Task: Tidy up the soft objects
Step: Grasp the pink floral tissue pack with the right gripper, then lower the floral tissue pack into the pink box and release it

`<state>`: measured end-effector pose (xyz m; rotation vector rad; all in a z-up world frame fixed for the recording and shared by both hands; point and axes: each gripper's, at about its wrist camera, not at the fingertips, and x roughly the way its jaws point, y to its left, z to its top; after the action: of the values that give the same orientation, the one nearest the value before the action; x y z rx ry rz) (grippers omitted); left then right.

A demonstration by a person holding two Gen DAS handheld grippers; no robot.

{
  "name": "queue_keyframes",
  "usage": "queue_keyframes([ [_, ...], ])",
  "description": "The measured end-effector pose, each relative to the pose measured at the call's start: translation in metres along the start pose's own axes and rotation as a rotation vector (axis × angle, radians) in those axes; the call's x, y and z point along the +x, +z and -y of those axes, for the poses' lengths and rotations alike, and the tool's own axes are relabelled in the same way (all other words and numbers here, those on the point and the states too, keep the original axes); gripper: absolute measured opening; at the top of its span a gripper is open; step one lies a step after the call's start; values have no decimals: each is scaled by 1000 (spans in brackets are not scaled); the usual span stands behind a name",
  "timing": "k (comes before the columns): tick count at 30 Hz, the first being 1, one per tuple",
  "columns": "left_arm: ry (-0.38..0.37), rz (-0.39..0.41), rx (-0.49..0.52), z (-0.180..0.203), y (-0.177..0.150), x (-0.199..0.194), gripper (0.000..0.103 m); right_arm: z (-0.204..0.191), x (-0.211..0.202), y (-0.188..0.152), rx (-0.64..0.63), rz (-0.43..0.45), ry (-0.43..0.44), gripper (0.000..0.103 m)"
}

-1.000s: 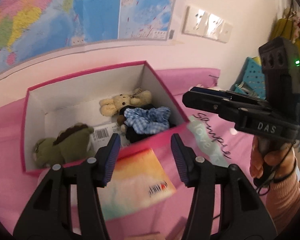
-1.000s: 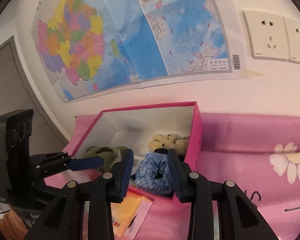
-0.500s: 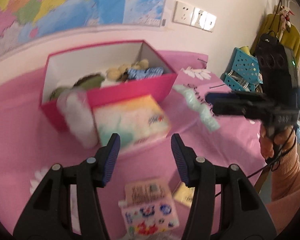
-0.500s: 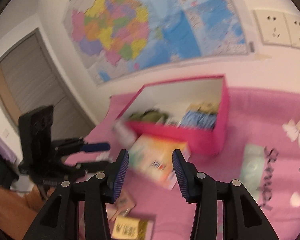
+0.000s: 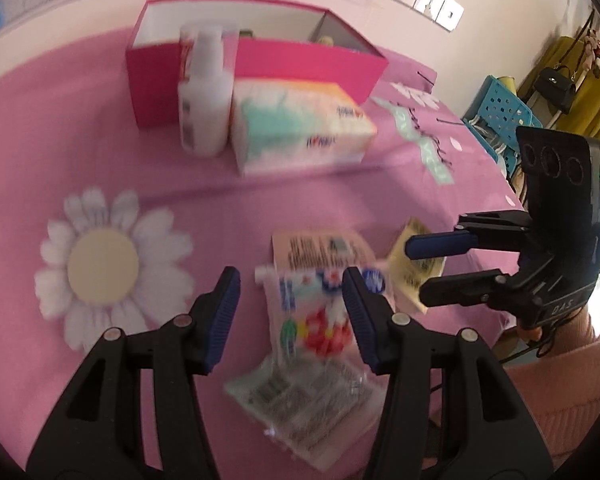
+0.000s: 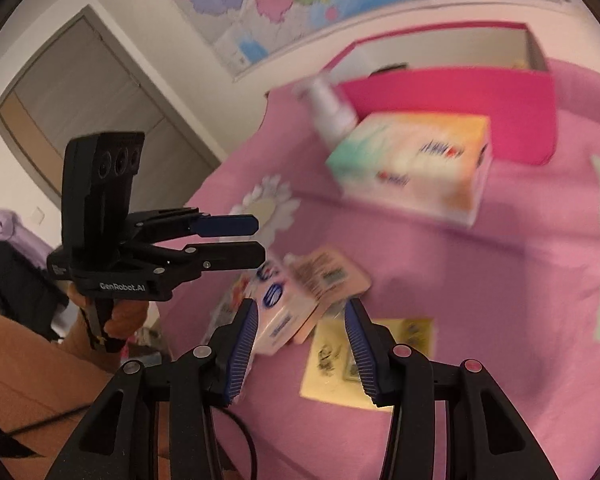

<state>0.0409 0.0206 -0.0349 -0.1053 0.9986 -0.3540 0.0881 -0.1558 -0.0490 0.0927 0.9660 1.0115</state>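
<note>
The pink box [image 5: 308, 64] stands at the back of the pink cloth; its plush toys are almost hidden behind its front wall. My left gripper [image 5: 290, 308] hangs open over a colourful soft tissue pack [image 5: 320, 320], with nothing between its pads. Beside that pack lie a pink pack [image 5: 316, 246] and a clear wrapped pack [image 5: 300, 396]. My right gripper [image 6: 302, 328] is open above the pink packs [image 6: 288, 312] and a yellow packet [image 6: 364, 360], gripping nothing. Each gripper shows in the other's view: the right gripper [image 5: 416, 270] and the left gripper [image 6: 260, 240].
A white bottle [image 5: 204, 92] and a pastel tissue box [image 5: 300, 128] stand against the pink box's front. The cloth bears a white daisy print [image 5: 108, 264]. A blue basket [image 5: 500, 112] and hanging clothes are at the far right. A door [image 6: 80, 100] is at the left.
Both grippers have pulled back from the pink box and tipped down toward the near table, bringing the small packs into view. The right jaws stand slightly wider than before.
</note>
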Motion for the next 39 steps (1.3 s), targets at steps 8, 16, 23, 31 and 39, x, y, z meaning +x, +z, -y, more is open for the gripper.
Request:
queue_keyframes([
  [8,-72,-31,-32,-5,-17,0,44,-16,27,-7,-8,-36,33,36],
  [16,-110,-42,-29,3,-19,2,39,-13,36,-7,19,-21,15,29],
  [23,-122,-14,-11,10,-7,-1,39,-13,22,-2,22,17,-2,29],
  [31,-125,40,7,16,16,-10,39,-11,0,9,17,77,-18,29],
  [39,-110,96,61,29,46,-16,39,-3,-16,26,14,139,-50,29],
])
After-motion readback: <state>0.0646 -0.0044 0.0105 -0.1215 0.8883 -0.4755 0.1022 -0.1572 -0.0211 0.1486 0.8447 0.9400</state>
